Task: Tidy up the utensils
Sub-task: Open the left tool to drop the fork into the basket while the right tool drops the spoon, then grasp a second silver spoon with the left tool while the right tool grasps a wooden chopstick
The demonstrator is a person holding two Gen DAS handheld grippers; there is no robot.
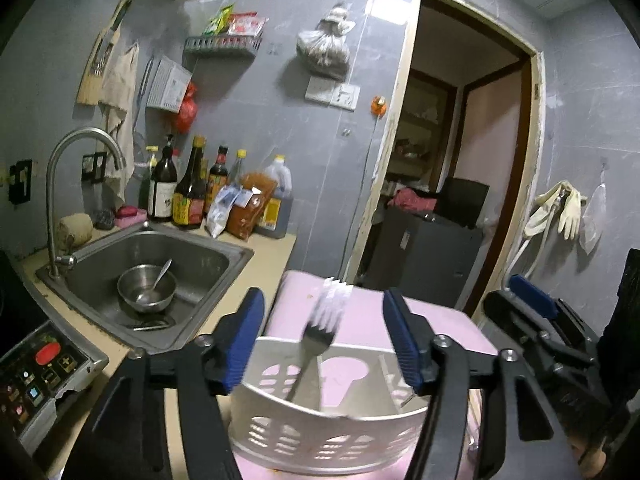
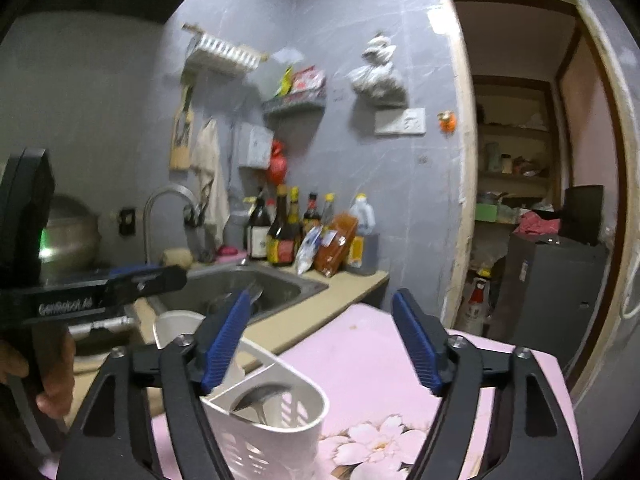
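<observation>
Left gripper [image 1: 324, 344]: jaws spread wide, nothing between the pads; hangs just above the white caddy [image 1: 320, 436], straddling it.
Right gripper [image 2: 320, 344]: also spread, empty; sits to the caddy's right, over the pink cloth [image 2: 380, 364]; seen in the left view at the frame's right edge.
Caddy: white slotted plastic holder w/ compartments; stands on the pink floral cloth near the edge that meets the beige counter [image 1: 264, 264].
Fork [image 1: 316, 344]: upright in the caddy, tines up, handle down inside; blurred, so can't tell if it's settled or tipping; touches no pad.
Other utensil: right view shows a spoon bowl [image 2: 260, 396] in the caddy's near compartment; exact type unclear.
Sink [image 1: 224, 248]: far left corner of the counter; steel bowl [image 1: 146, 288] inside w/ a spoon [image 1: 160, 276] leaning in it.
Progress: judged partway; at least two pieces in the caddy; sink spoon likely still to fetch; no loose utensils visible on the cloth.
Next: prob. reach for the sink spoon; both claws free for it.
</observation>
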